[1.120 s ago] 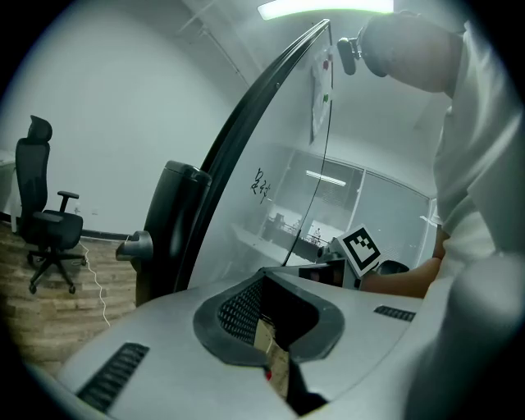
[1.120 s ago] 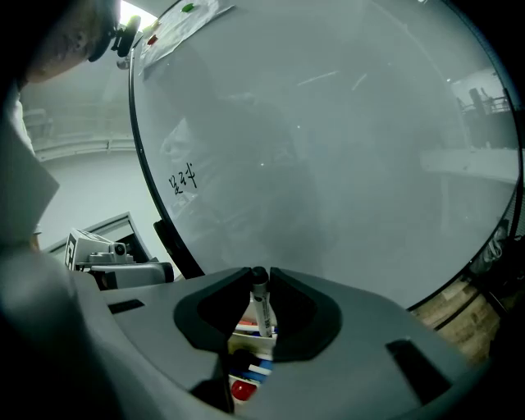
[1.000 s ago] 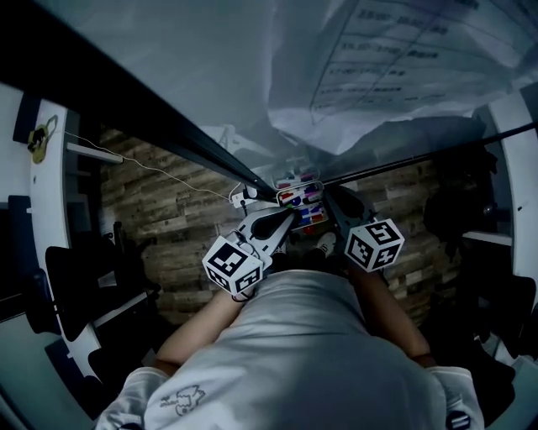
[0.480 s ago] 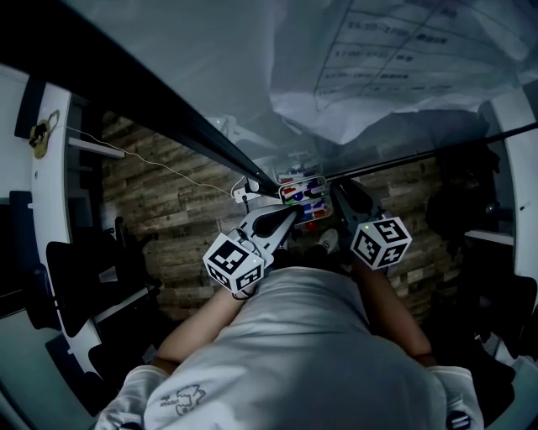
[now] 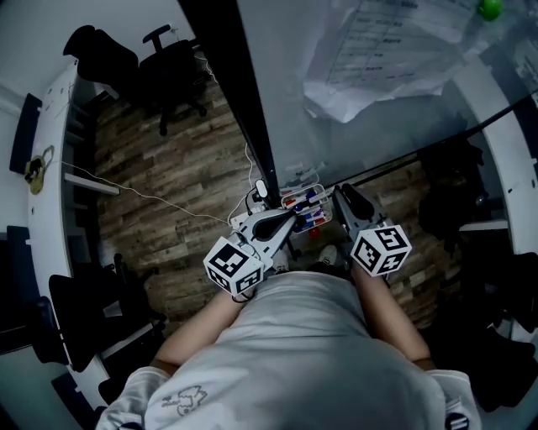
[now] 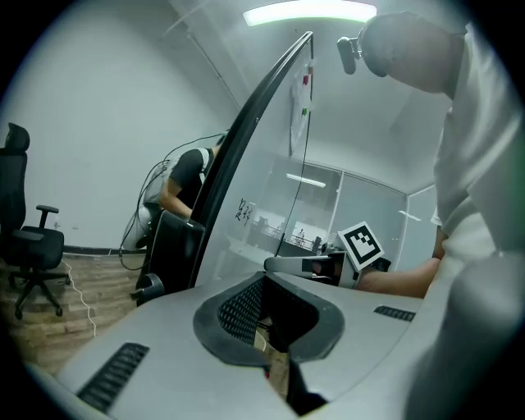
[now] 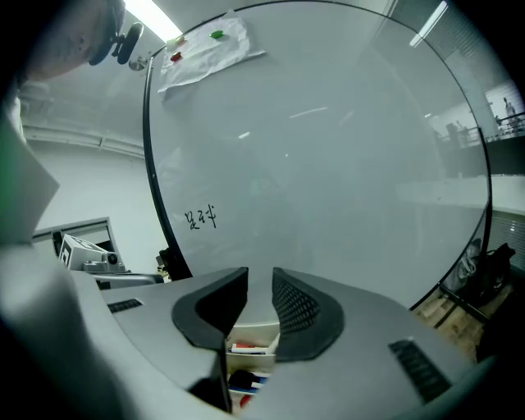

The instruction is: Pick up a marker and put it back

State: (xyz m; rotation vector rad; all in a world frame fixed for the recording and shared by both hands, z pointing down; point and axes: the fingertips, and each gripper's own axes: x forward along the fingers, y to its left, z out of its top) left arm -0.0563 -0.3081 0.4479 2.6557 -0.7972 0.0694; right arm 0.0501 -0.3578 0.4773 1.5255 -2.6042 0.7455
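Observation:
A small white marker tray [image 5: 304, 201] hangs at the foot of a glass whiteboard [image 5: 395, 126] and holds several red, blue and dark markers [image 5: 309, 210]. My left gripper [image 5: 294, 217] points at the tray's left side with its jaws closed together and nothing between them [image 6: 264, 277]. My right gripper [image 5: 340, 191] is at the tray's right side. In the right gripper view its jaws [image 7: 260, 275] stand a narrow gap apart and empty above the tray [image 7: 250, 340], where markers [image 7: 246, 381] show below.
A paper sheet [image 5: 378, 59] is pinned high on the board by a green magnet [image 5: 487, 8]. The board's dark frame [image 5: 244, 109] runs down to the tray. Office chairs [image 5: 168, 67] stand on the wood floor [image 5: 168, 176]. A person [image 6: 184, 184] bends behind the board.
The head view has swung and brightened, showing more floor and the chairs. Both grippers hold about the same places beside the tray.

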